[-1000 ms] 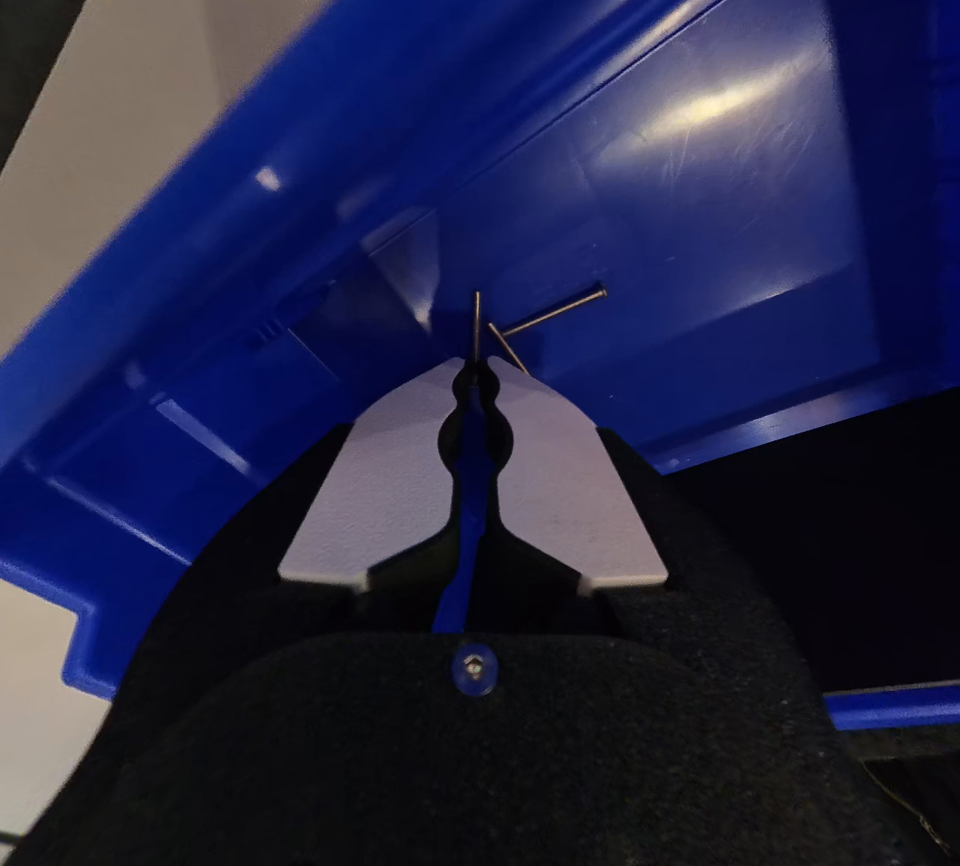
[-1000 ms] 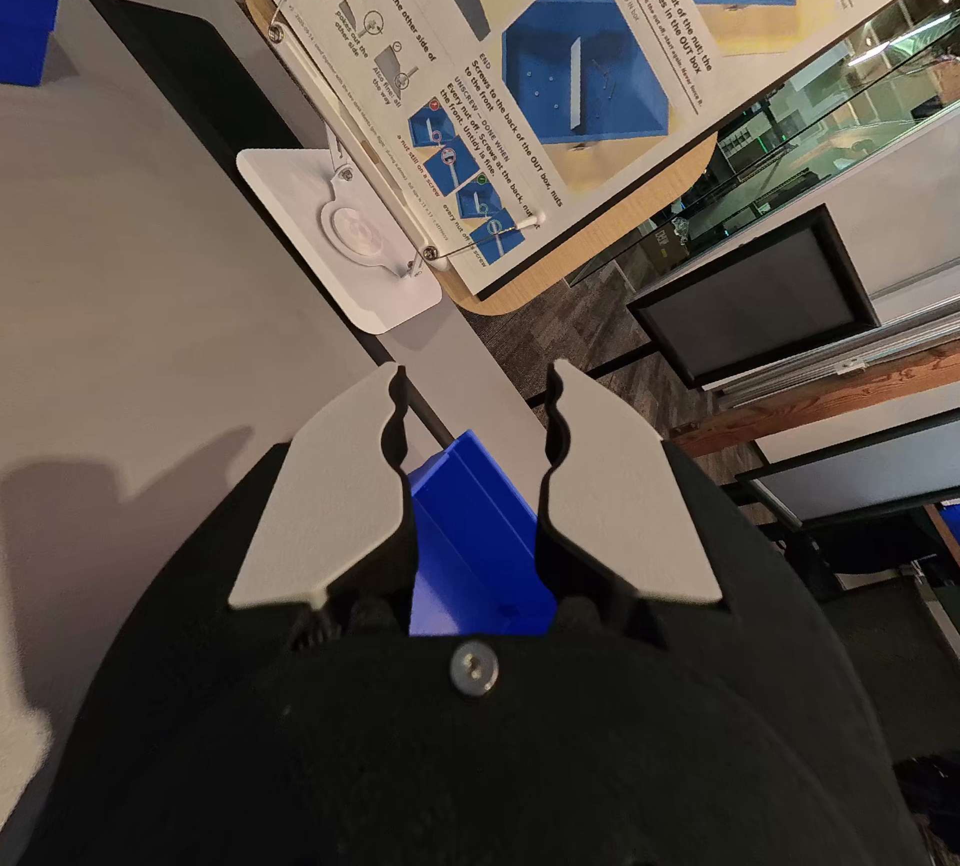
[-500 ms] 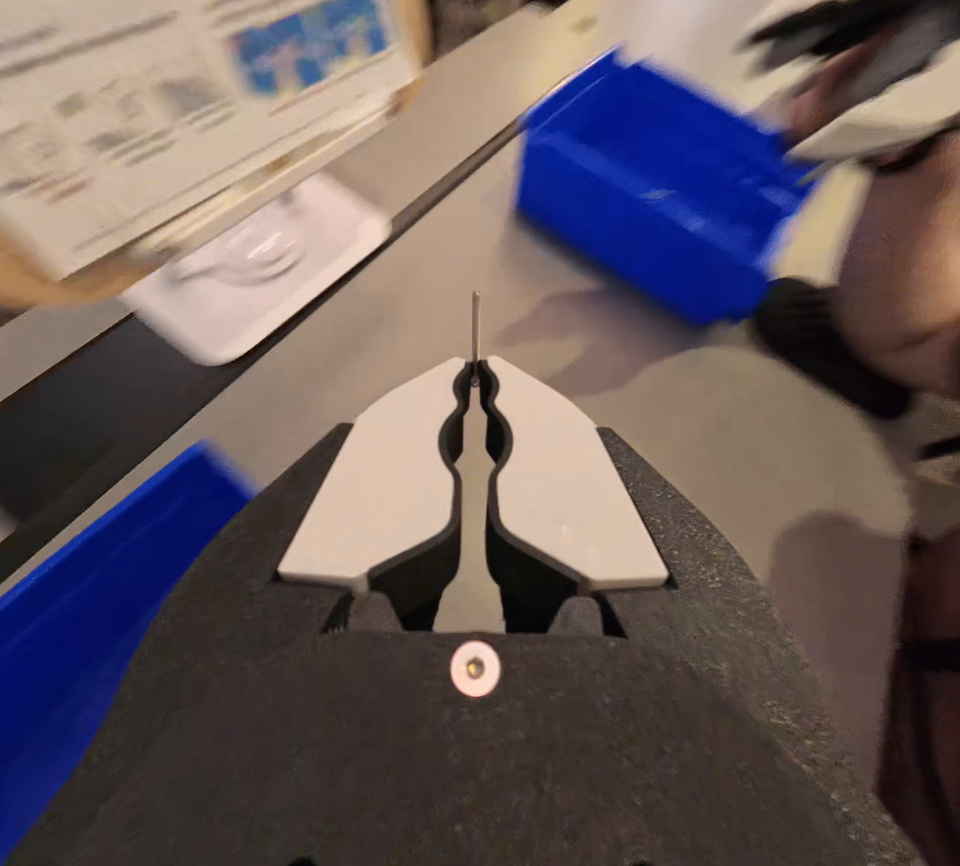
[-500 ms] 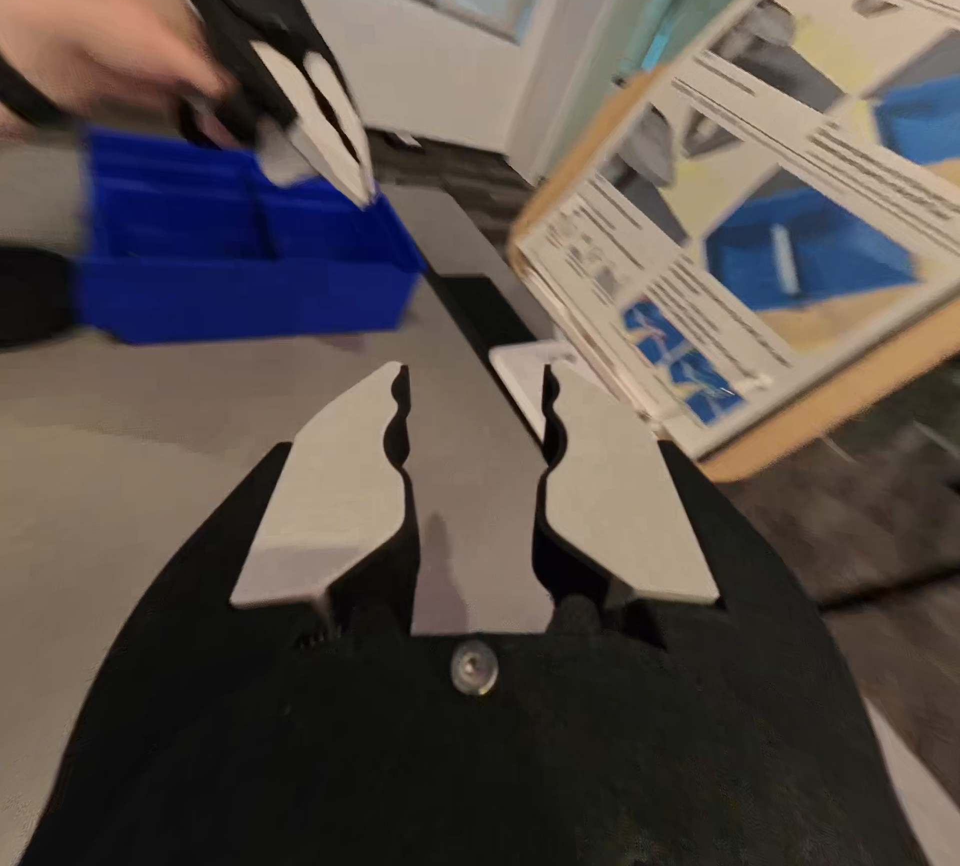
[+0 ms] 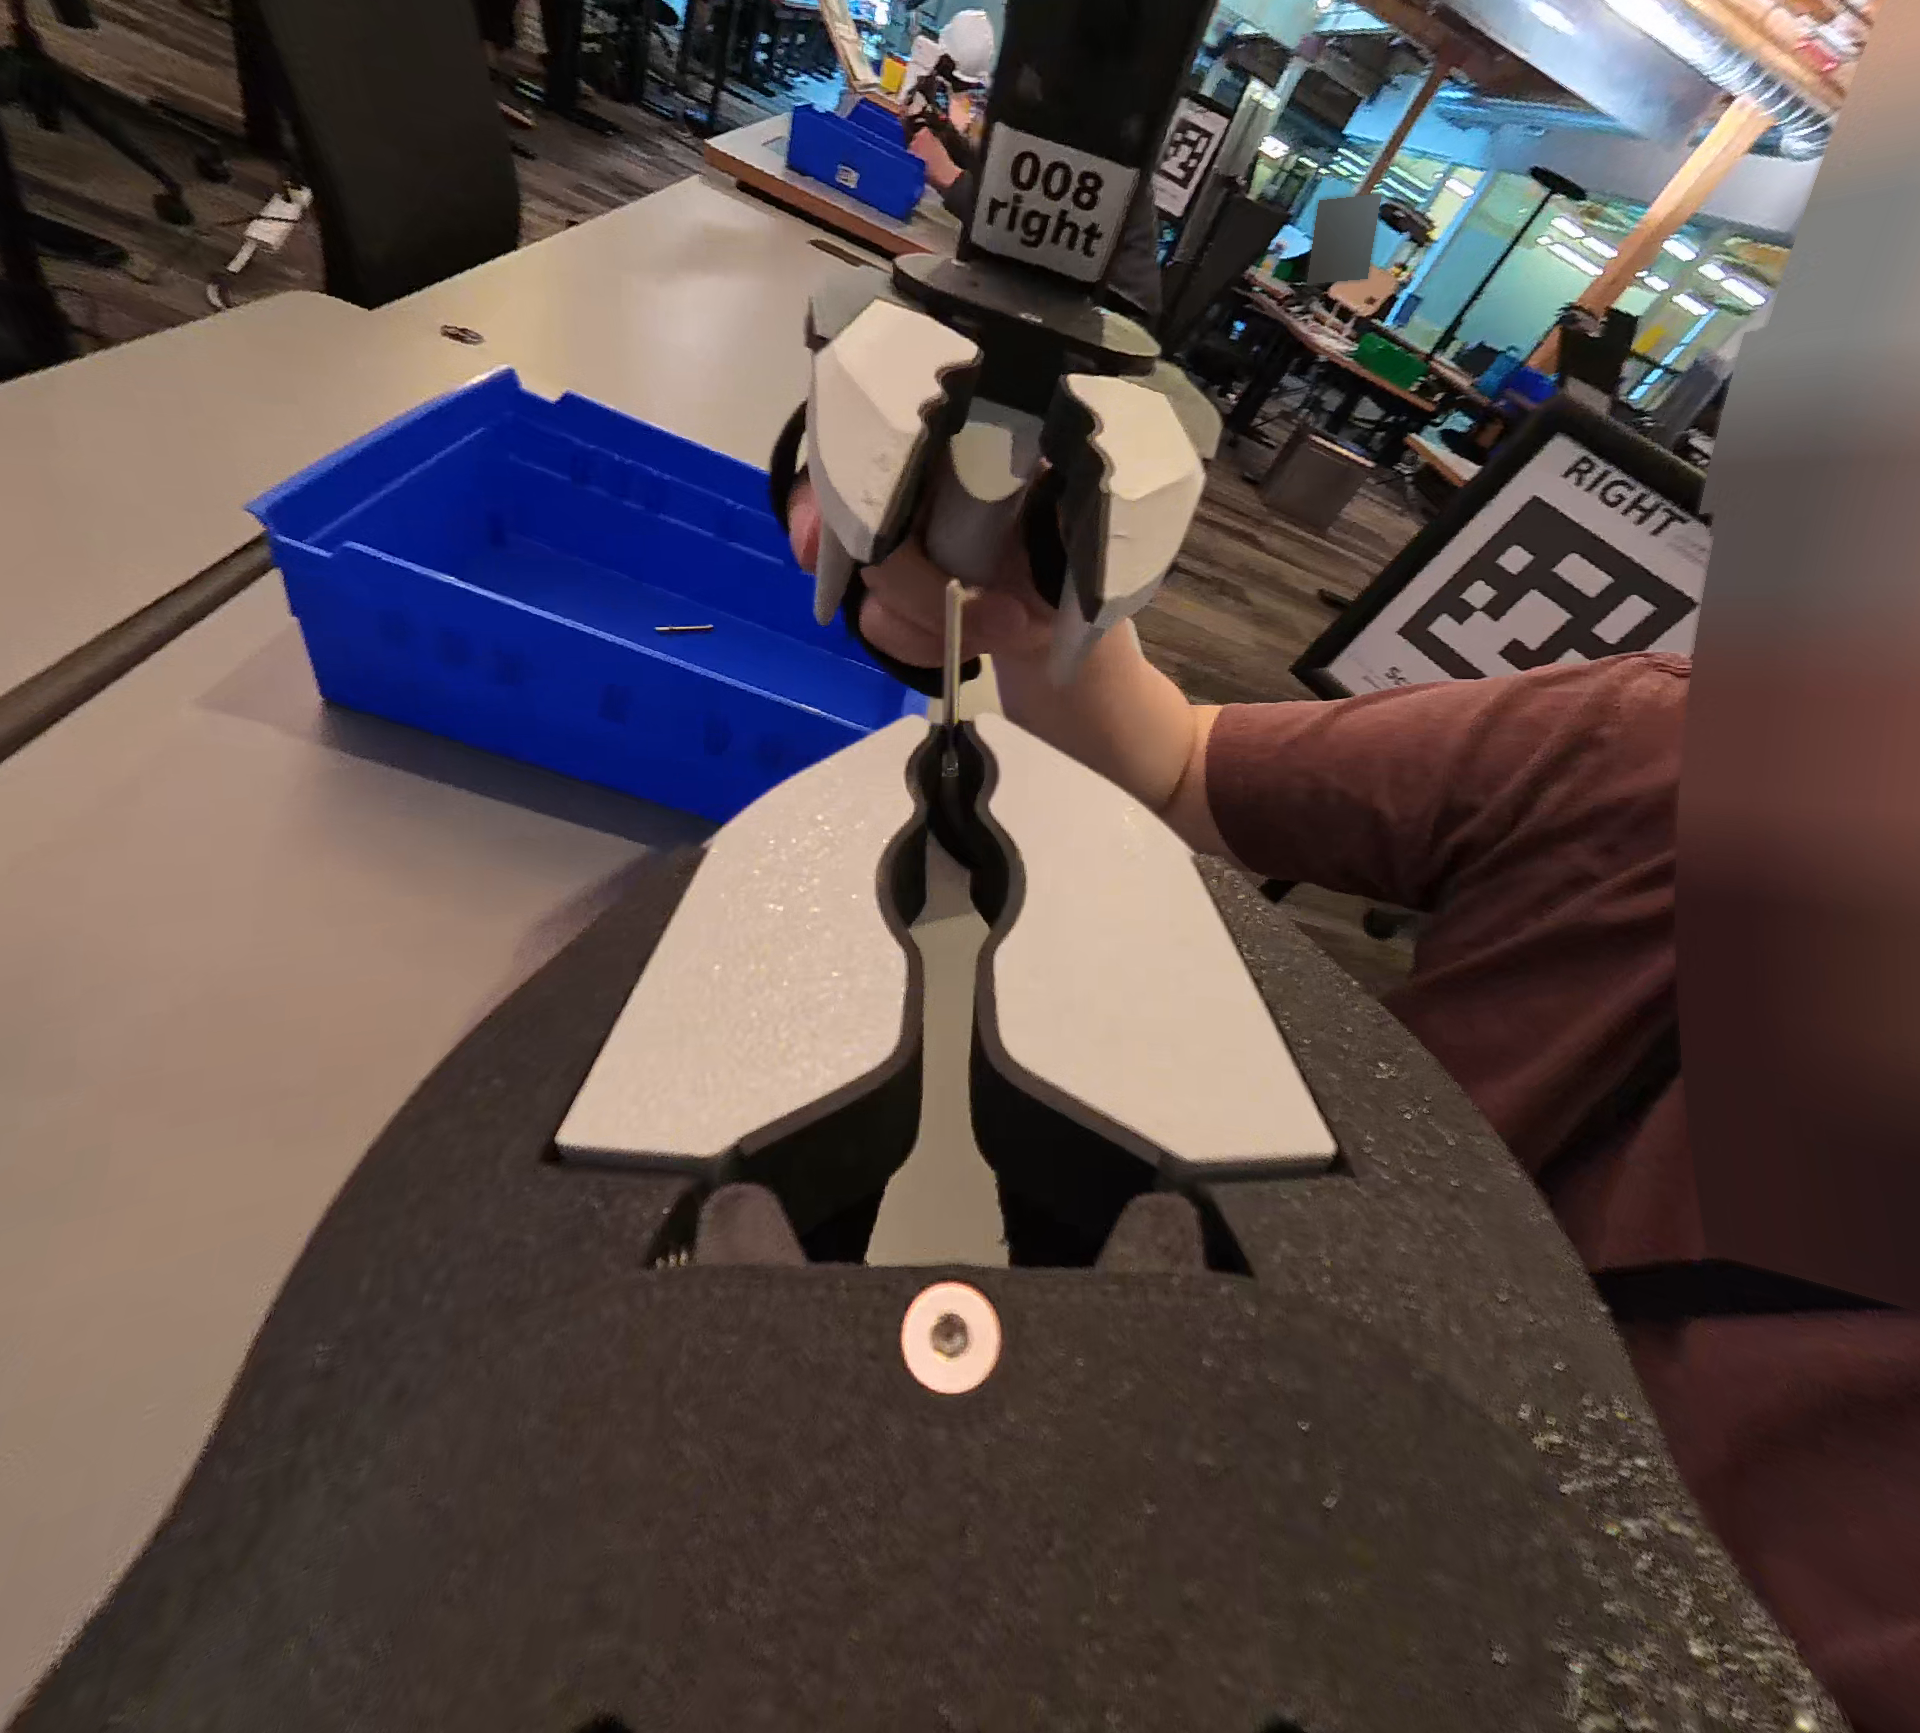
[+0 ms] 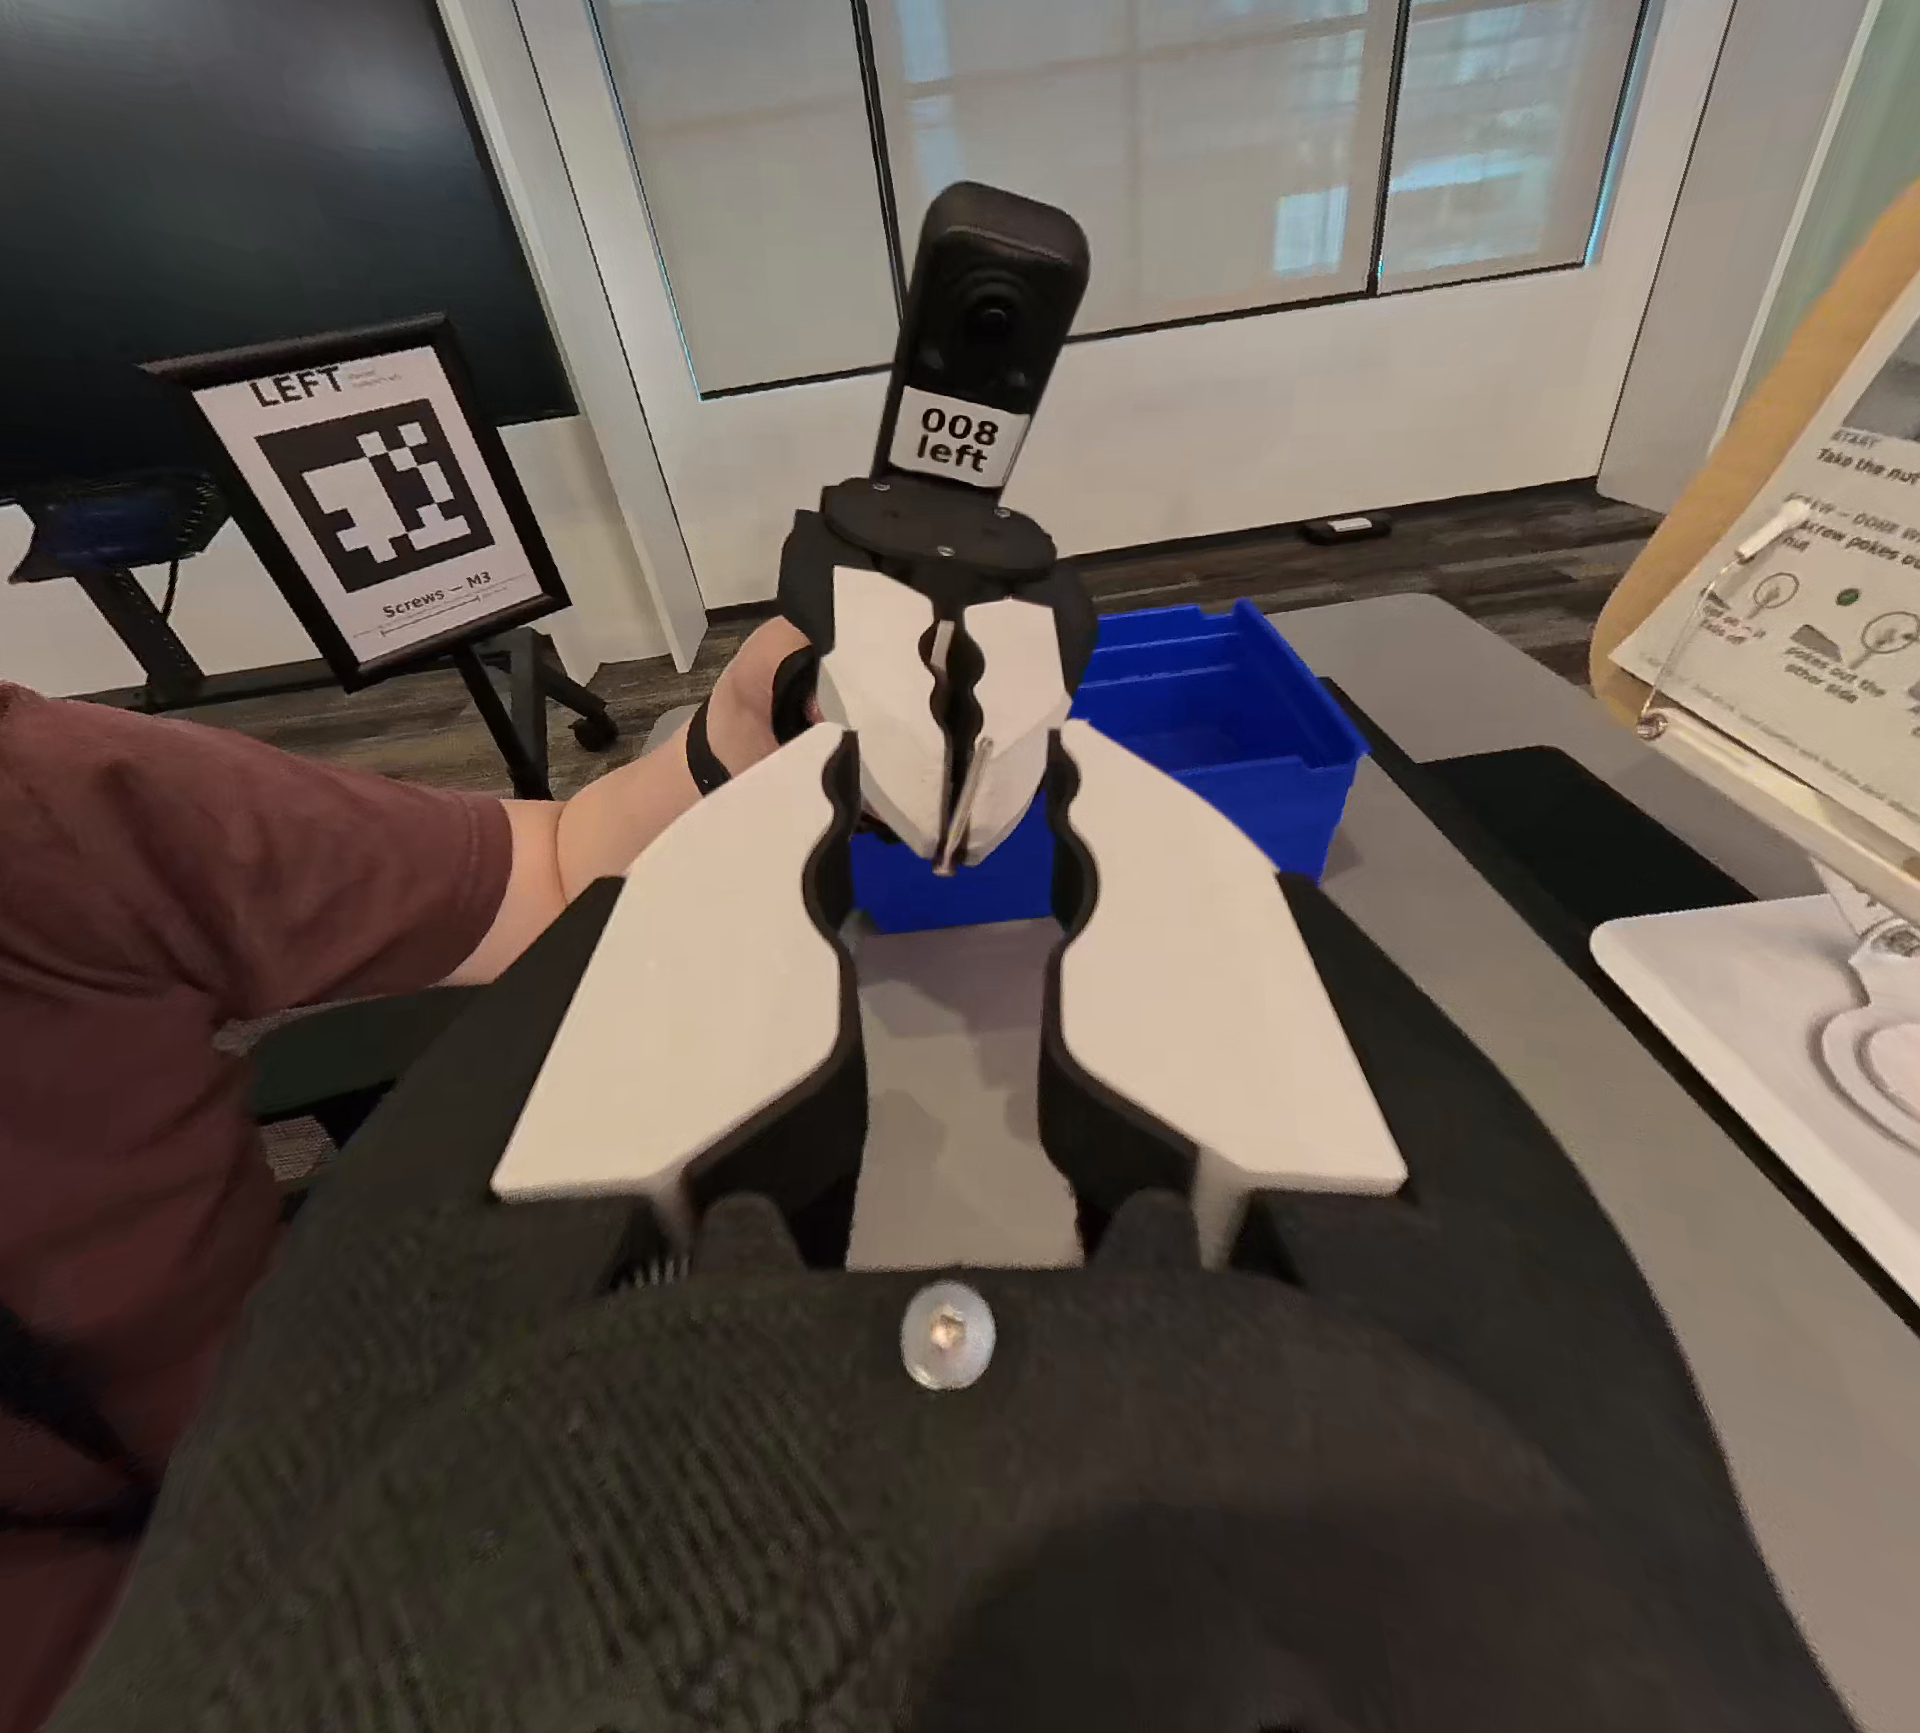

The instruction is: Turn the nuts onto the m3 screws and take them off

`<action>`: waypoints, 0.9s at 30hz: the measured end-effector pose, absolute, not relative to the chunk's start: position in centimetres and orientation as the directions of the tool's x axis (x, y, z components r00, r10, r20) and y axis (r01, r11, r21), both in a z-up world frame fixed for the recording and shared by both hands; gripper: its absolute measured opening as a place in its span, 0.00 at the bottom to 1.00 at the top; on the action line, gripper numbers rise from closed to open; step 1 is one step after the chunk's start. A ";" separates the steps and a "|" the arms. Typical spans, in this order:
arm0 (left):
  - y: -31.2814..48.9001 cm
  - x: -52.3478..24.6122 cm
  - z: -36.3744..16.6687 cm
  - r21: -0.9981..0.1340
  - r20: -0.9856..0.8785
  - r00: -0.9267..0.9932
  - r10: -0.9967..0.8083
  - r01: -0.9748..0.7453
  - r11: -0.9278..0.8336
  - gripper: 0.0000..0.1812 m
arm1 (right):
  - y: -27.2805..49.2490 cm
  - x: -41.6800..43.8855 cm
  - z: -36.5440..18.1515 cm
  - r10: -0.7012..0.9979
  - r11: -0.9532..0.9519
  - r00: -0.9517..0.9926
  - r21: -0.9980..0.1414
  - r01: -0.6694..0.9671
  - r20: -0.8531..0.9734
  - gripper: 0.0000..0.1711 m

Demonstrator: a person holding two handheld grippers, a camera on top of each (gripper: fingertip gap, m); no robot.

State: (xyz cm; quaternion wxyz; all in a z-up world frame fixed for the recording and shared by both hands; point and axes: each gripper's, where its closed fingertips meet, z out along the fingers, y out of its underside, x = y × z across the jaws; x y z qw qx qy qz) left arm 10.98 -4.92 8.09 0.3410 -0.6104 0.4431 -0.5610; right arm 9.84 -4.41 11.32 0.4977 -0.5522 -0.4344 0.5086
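The left tool [image 5: 948, 727] is pinching an m3 screw [image 5: 952, 644] at its tips, the shaft pointing forward toward the right tool [image 5: 951, 634], which is facing it with its fingers spread wide and nothing between them. No nut is visible on the shaft; it is too small to tell. Another screw [image 5: 683, 629] is lying in the blue bin [image 5: 582, 644] on the bench [image 5: 208, 904], far left. The step in hand seems to be bringing the screw to the other tool. Next, the right tool is needing close alignment with the thin shaft before closing.
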 end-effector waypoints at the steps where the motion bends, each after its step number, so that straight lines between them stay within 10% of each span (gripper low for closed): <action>1: -5.0 11.0 8.0 -0.912 0.387 -0.031 -0.921 -0.162 -0.378 0.01 | -4.3 9.7 11.2 0.985 -0.131 0.108 -0.991 -0.026 -0.133 0.20; 8: -5.3 10.8 7.7 -0.923 0.353 -0.022 -0.935 -0.173 -0.345 0.01 | -4.3 9.3 10.0 0.978 -0.200 0.065 -0.980 0.009 -0.199 0.02; 27: -4.8 11.6 6.1 -0.899 0.409 -0.020 -0.912 -0.183 -0.398 0.01 | -3.3 9.3 8.7 0.951 -0.307 0.018 -0.951 0.019 -0.307 0.02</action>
